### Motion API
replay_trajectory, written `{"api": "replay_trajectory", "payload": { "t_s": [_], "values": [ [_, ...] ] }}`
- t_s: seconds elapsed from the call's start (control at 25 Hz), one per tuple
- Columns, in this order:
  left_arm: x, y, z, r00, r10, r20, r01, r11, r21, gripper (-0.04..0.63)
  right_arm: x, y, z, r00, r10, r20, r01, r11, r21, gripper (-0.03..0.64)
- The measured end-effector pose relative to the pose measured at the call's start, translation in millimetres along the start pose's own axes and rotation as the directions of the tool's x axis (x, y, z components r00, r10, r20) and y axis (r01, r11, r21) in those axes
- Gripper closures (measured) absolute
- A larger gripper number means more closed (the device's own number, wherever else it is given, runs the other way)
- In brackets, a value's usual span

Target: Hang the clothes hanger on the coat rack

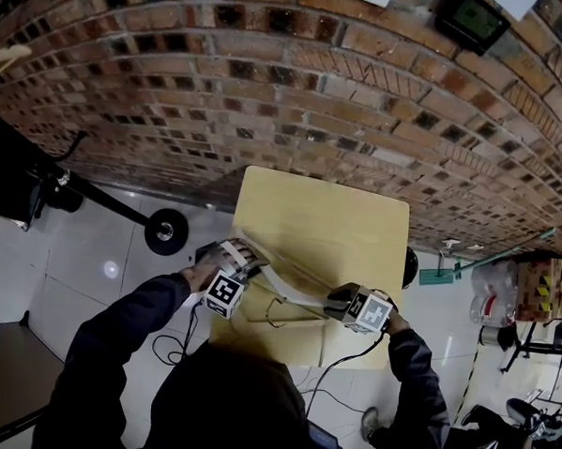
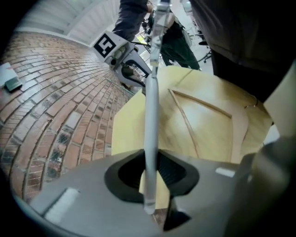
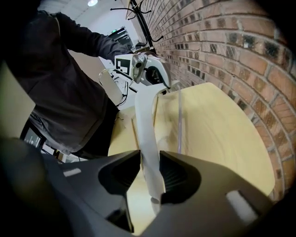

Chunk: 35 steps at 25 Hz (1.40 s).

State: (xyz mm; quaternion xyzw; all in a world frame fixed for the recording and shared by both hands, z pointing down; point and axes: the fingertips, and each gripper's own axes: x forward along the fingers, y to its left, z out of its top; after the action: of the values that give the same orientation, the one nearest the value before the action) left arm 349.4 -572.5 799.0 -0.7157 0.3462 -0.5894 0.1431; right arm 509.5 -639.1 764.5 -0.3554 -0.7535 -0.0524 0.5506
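Note:
A long flat white bar [image 1: 292, 287] spans between my two grippers above the pale wooden table [image 1: 338, 212]. My left gripper [image 1: 254, 262] is shut on one end of it; in the left gripper view the bar [image 2: 151, 102] runs edge-on between the pads of that gripper [image 2: 150, 172] toward the right gripper [image 2: 121, 54]. My right gripper [image 1: 329, 306] is shut on the other end; its own view shows the bar [image 3: 145, 118] lying flat and filling the gap of the gripper [image 3: 151, 175]. A wooden clothes hanger [image 1: 293, 315] lies on the table under the bar, and shows again as the hanger [image 2: 203, 109].
A brick wall [image 1: 297, 88] stands behind the table. A black stand with a round base [image 1: 166, 230] is on the floor to the left, and black hooked branches [image 3: 138, 16] rise by the wall. Cables [image 1: 335, 367] hang from the grippers. Boxes and clutter [image 1: 541, 289] sit right.

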Motion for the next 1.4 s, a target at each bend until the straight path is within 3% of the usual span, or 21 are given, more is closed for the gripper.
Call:
{"api": "replay_trajectory", "payload": {
  "t_s": [0.16,0.28,0.36,0.44,0.52,0.6,0.68,0.76,0.84,0.88,1.0,1.04,1.2,1.4],
  "values": [
    [-15.3,2.0,9.1,0.993,-0.104,0.063,0.113,0.978,-0.173,0.509,-26.2,-6.4,21.0,0.992,-0.099,0.084,0.098,0.995,0.014,0.482],
    [-38.0,6.9,15.2,0.974,-0.192,0.123,0.221,0.930,-0.295,0.509,-43.9,-7.1,32.5,0.979,-0.168,0.114,0.168,0.986,0.009,0.480],
    [-59.8,9.2,23.4,0.944,-0.270,0.192,0.323,0.875,-0.359,0.509,-54.7,0.0,45.6,0.971,-0.206,0.125,0.211,0.977,-0.030,0.479],
    [-83.9,17.2,31.9,0.890,-0.348,0.295,0.448,0.788,-0.422,0.509,-66.3,6.3,63.0,0.956,-0.268,0.120,0.282,0.952,-0.118,0.485],
    [-113.3,36.5,36.7,0.838,-0.372,0.399,0.535,0.703,-0.468,0.509,-71.1,13.2,76.3,0.937,-0.336,0.098,0.350,0.913,-0.212,0.561],
    [-136.8,53.6,32.9,0.814,-0.352,0.462,0.566,0.662,-0.492,0.509,-74.7,20.5,89.7,0.925,-0.357,0.127,0.377,0.901,-0.212,0.570],
    [-149.8,57.8,26.3,0.812,-0.344,0.471,0.566,0.659,-0.495,0.511,-80.6,23.8,105.6,0.912,-0.357,0.201,0.389,0.909,-0.149,0.613],
    [-148.2,42.1,21.8,0.812,-0.375,0.447,0.571,0.668,-0.477,0.510,-77.1,24.1,117.5,0.895,-0.378,0.238,0.416,0.900,-0.134,0.612],
    [-140.0,19.3,19.3,0.807,-0.415,0.420,0.584,0.666,-0.464,0.512,-63.0,24.6,120.2,0.893,-0.399,0.208,0.434,0.886,-0.161,0.612],
    [-136.2,10.5,17.9,0.804,-0.423,0.418,0.590,0.654,-0.473,0.512,-56.4,24.4,118.6,0.894,-0.405,0.189,0.435,0.886,-0.160,0.612],
    [-129.3,-5.1,16.3,0.805,-0.412,0.427,0.590,0.629,-0.506,0.512,-41.3,28.3,99.7,0.911,-0.390,0.133,0.406,0.906,-0.122,0.612],
    [-129.1,-10.2,17.4,0.805,-0.410,0.429,0.590,0.626,-0.510,0.512,-33.4,32.4,88.0,0.923,-0.371,0.105,0.382,0.918,-0.107,0.604],
    [-127.5,-20.5,19.0,0.803,-0.409,0.433,0.595,0.596,-0.539,0.512,9.6,43.6,50.9,0.960,-0.278,0.024,0.279,0.958,-0.071,0.442],
    [-123.8,-25.1,19.1,0.802,-0.407,0.436,0.597,0.541,-0.593,0.512,60.3,24.8,35.3,0.957,-0.289,0.021,0.290,0.952,-0.095,0.413]
  ]
}}
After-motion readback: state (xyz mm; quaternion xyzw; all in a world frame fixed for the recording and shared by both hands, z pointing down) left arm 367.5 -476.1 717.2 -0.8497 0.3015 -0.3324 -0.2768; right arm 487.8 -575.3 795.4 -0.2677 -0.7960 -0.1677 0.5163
